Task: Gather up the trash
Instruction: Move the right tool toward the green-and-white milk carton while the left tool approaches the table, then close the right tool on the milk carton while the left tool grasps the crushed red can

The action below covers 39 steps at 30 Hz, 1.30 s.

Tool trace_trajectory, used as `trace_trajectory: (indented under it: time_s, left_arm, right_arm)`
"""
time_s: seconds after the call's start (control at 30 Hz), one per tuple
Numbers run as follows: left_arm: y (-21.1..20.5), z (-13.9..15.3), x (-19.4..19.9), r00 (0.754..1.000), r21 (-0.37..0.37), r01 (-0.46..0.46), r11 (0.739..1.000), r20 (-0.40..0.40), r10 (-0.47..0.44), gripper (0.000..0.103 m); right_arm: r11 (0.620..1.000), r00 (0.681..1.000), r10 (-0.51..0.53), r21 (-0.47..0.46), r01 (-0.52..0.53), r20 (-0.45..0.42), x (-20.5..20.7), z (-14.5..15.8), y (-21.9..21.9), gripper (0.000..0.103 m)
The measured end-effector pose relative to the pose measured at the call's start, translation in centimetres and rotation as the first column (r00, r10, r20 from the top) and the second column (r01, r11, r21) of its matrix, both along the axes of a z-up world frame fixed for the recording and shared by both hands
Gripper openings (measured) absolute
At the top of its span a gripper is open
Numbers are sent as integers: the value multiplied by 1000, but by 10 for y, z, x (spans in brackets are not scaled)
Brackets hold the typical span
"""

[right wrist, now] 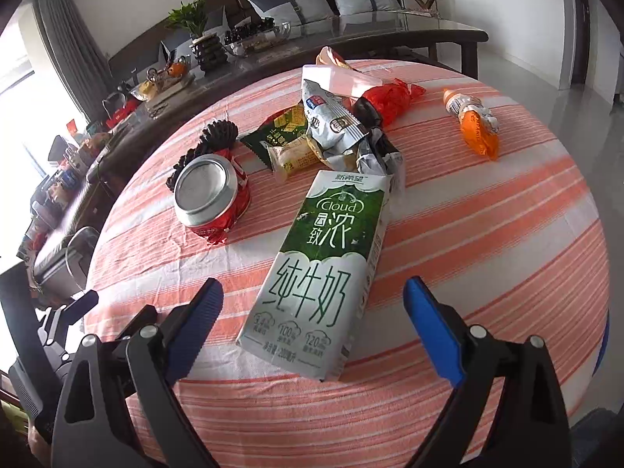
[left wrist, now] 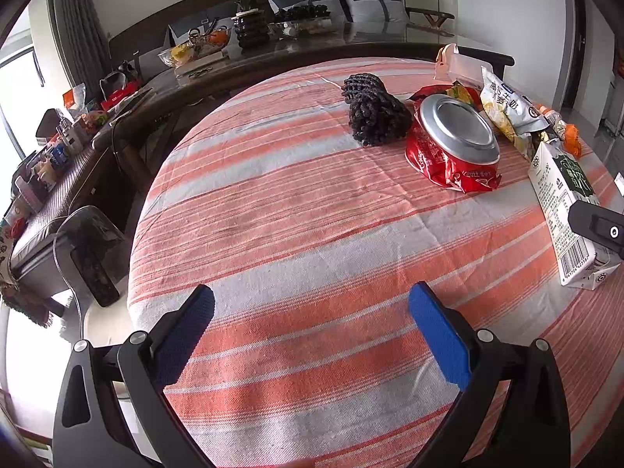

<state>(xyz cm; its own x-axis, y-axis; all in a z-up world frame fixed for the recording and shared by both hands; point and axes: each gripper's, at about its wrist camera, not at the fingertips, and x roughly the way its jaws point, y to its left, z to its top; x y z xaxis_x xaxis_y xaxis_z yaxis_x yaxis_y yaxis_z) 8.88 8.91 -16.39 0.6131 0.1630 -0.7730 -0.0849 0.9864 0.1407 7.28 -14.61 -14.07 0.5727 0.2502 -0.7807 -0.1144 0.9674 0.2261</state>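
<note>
While the milk carton [right wrist: 319,269] is lying flat on the tabletop [right wrist: 487,241], the right gripper [right wrist: 312,304] is hanging over its near end with fingers spread wide on either side, not touching it; that straddle appears meant to line up a grasp across the carton's width. Nothing is being held. The left gripper [left wrist: 312,308] is waiting to the left over bare striped cloth, fingers likewise apart and empty, apparently kept clear of the working side. Farther off, a crushed red can [right wrist: 212,199] is resting left of the carton, with a heap of snack wrappers [right wrist: 331,128] beyond it and an orange wrapper [right wrist: 474,123] lying apart at far right. The tabletop is wearing an orange-and-white striped cloth. Behind it, a dark glass-topped table [right wrist: 351,39] is carrying a potted plant [right wrist: 195,23], and a cushioned sofa is lining the far wall.
</note>
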Motion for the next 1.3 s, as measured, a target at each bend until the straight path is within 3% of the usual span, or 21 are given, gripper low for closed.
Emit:
trace_trajectory:
  time_s: [0.1, 0.2, 0.33, 0.4, 0.53, 0.7, 0.77, 0.8, 0.83, 0.93, 1.07, 1.1, 1.13, 1.2, 1.23, 1.3]
  left_arm:
    - [3, 0, 0, 1000, -25, 15, 1000, -18, -16, 99]
    - [4, 2, 3, 998, -55, 23, 998, -54, -26, 98]
    - [-9, 17, 7, 996, -195, 88, 977, 11, -87, 98]
    - [-23, 27, 17, 992, -218, 124, 968, 41, -118, 98]
    - [-53, 34, 58, 987, -196, 154, 968, 66, -144, 98]
    - [-74, 22, 107, 995, -131, 96, 987, 42, -91, 98]
    - [-73, 19, 112, 994, -132, 107, 985, 43, -102, 81]
    - [-71, 18, 113, 991, -151, 131, 980, 34, -127, 64]
    - [-68, 18, 112, 988, -173, 152, 973, 27, -149, 62]
    - [-57, 21, 94, 976, -208, 218, 953, 26, -218, 62]
    - [-43, 21, 58, 924, -288, 355, 889, -33, -380, 62]
    - [-41, 21, 50, 910, -300, 383, 874, -40, -412, 64]
    - [-38, 21, 44, 903, -306, 394, 866, -46, -427, 76]
    - [-35, 24, 36, 903, -302, 397, 866, -38, -428, 91]
    - [-34, 26, 34, 903, -295, 400, 868, -32, -428, 91]
    - [-36, 29, 35, 906, -283, 397, 873, -28, -422, 91]
  right_arm:
    - [997, 1000, 16, -77, -15, 12, 6, -3, 5, 90]
    - [993, 999, 40, -116, -36, 34, 2, -3, -2, 77]
    - [990, 998, 51, -137, -44, 47, -7, 0, -17, 62]
    - [985, 998, 44, -167, -34, 55, -12, 2, -25, 60]
    - [986, 998, 26, -167, -17, 52, -21, 3, -41, 60]
    - [982, 998, 29, -186, -17, 58, -26, 3, -48, 60]
    - [983, 998, 29, -185, -18, 55, -27, 2, -52, 60]
    - [983, 998, 28, -183, -18, 53, -27, 2, -54, 60]
    - [984, 998, 28, -180, -19, 52, -28, 2, -57, 60]
    - [984, 998, 45, -171, -37, 40, -30, 3, -62, 60]
    - [977, 993, 117, -181, -116, -4, -36, 7, -64, 60]
    - [970, 989, 144, -193, -145, -19, -35, 8, -62, 60]
    - [964, 985, 169, -202, -172, -32, -34, 10, -60, 61]
    - [952, 975, 213, -212, -220, -57, -28, 13, -55, 77]
    - [947, 970, 232, -211, -241, -67, -25, 14, -52, 83]
    - [934, 960, 264, -221, -279, -92, -14, 17, -44, 83]
